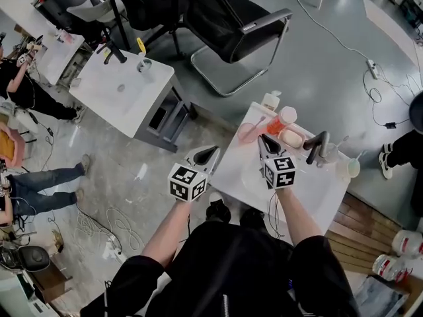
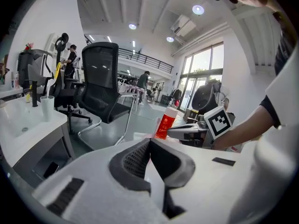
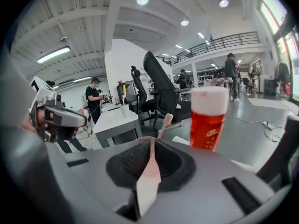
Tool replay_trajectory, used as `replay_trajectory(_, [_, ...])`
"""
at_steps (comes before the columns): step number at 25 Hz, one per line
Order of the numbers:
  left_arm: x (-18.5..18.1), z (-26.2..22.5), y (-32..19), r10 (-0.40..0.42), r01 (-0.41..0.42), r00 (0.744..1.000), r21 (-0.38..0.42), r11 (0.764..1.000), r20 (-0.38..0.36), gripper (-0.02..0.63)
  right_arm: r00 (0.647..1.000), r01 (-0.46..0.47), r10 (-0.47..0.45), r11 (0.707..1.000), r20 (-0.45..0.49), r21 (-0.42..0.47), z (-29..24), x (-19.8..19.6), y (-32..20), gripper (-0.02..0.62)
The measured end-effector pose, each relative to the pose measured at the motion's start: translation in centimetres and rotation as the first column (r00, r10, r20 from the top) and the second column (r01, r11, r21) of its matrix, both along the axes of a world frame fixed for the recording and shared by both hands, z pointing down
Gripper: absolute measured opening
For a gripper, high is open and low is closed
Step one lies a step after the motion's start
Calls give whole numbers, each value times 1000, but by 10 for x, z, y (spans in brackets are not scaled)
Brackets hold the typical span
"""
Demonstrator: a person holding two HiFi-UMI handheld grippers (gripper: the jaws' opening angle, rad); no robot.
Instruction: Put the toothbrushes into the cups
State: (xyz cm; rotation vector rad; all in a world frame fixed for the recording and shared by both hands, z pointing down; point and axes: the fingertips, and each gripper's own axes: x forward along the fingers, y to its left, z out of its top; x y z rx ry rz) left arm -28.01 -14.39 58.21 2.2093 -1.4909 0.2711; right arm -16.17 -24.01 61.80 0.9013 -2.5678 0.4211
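Observation:
My right gripper (image 1: 263,139) (image 3: 152,141) is shut on a pink toothbrush (image 3: 153,164). Its handle runs up between the pads and its head sticks out past the tips. The gripper hangs over the white washstand (image 1: 310,197), close to a pink cup (image 1: 248,133). A second, pale cup (image 1: 349,168) stands at the stand's right edge. My left gripper (image 1: 210,152) (image 2: 149,140) hovers just off the stand's left edge with its jaws closed tip to tip and nothing jutting out. A red bottle with a white cap (image 3: 208,118) (image 2: 164,125) stands just beyond both grippers.
On the stand are a dark faucet (image 1: 317,147), a white pump bottle (image 1: 269,101) and a pale soap-like lump (image 1: 291,138). A black office chair (image 1: 228,12) stands behind. Another white table (image 1: 112,94) with a cup is at the back left. Cables lie on the floor.

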Motion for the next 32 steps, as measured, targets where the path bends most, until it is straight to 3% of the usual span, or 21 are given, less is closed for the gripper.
replay_trajectory(10, [90,-19,-30,173,-173,985,57,983,5,2,982,-182,178,980,60,74,-44,103,11,5])
replay_trajectory(21, [194,-37,-53,356,-355,934,121,927,9,2,906,-421,410,896,102,138,-77,225,39,5])
replay_trajectory(28, [236,-50,-56,412,-409,911,169,897,23,2,874,-485,471,860,120,156,-81,269,58,5])
replay_trajectory(32, [243,-51,-54,415,-413,909,168,895,24,2,874,-484,471,860,119,158,-82,276,64,4])
